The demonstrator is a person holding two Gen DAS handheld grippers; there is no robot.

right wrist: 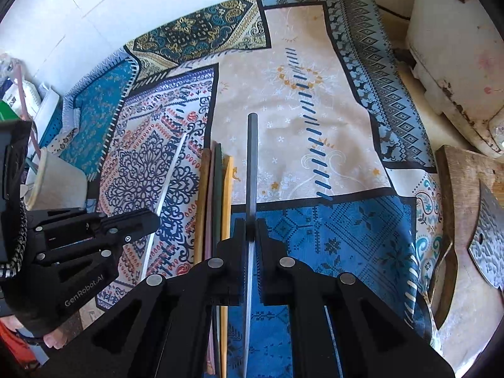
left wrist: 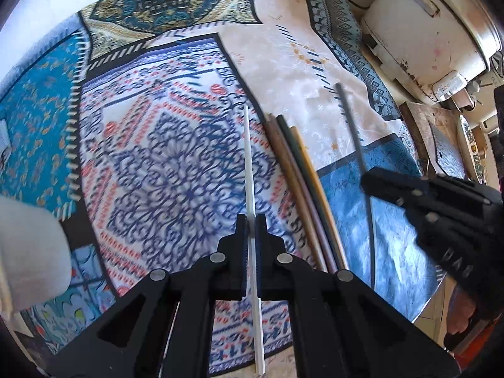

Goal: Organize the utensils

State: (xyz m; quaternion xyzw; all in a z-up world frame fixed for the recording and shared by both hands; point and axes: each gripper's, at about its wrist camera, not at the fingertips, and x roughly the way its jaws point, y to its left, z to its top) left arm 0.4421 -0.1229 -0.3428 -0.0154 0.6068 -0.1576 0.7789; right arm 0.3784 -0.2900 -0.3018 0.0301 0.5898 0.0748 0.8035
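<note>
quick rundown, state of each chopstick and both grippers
left gripper: shut on white chopstick
right gripper: shut on grey chopstick
brown, green and yellow chopsticks: lying side by side on the patterned cloth, ungripped

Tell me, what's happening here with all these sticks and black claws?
A person is sorting chopsticks on a patterned tablecloth with two hand-held claws. The left claw is shut on a white chopstick, and the right claw is shut on a dark grey chopstick. Between them, a small bunch of brown, green and yellow chopsticks lies side by side on the cloth.
</note>
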